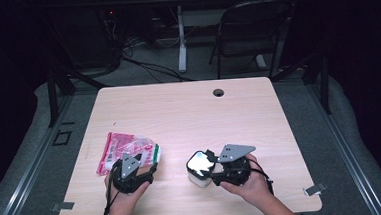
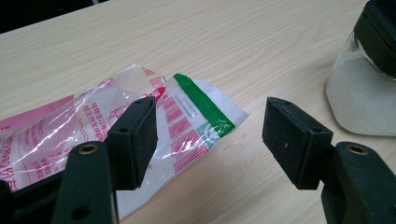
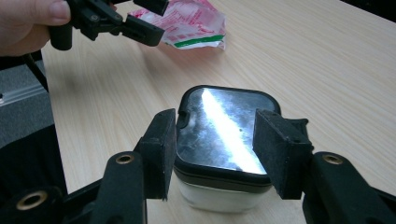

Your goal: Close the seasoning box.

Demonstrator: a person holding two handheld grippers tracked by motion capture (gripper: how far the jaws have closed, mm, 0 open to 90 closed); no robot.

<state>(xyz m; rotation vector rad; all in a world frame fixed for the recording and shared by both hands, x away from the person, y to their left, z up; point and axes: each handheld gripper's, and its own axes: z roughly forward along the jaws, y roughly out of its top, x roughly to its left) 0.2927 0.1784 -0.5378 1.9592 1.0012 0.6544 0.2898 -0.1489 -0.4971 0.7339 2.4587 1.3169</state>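
A clear plastic bag (image 1: 126, 147) with pink print and a green zip strip lies flat at the table's left front. My left gripper (image 1: 149, 165) hovers at its near right corner. In the left gripper view this gripper (image 2: 212, 140) is open, with one pad over the bag (image 2: 187, 121) and the other over bare wood. A small clear container (image 1: 200, 169) of white powder, with a black-rimmed shiny lid, stands at the front centre. My right gripper (image 1: 211, 162) is at its right side. The right gripper (image 3: 219, 149) is open, its pads standing on either side above the lid (image 3: 224, 126).
The wooden table (image 1: 189, 112) has a cable hole (image 1: 218, 92) near its far edge. A folding chair (image 1: 254, 28) and cables stand on the floor beyond. In the right gripper view the left gripper (image 3: 135, 23) and the hand (image 3: 28, 21) holding it are at the top left, by the bag (image 3: 191, 25).
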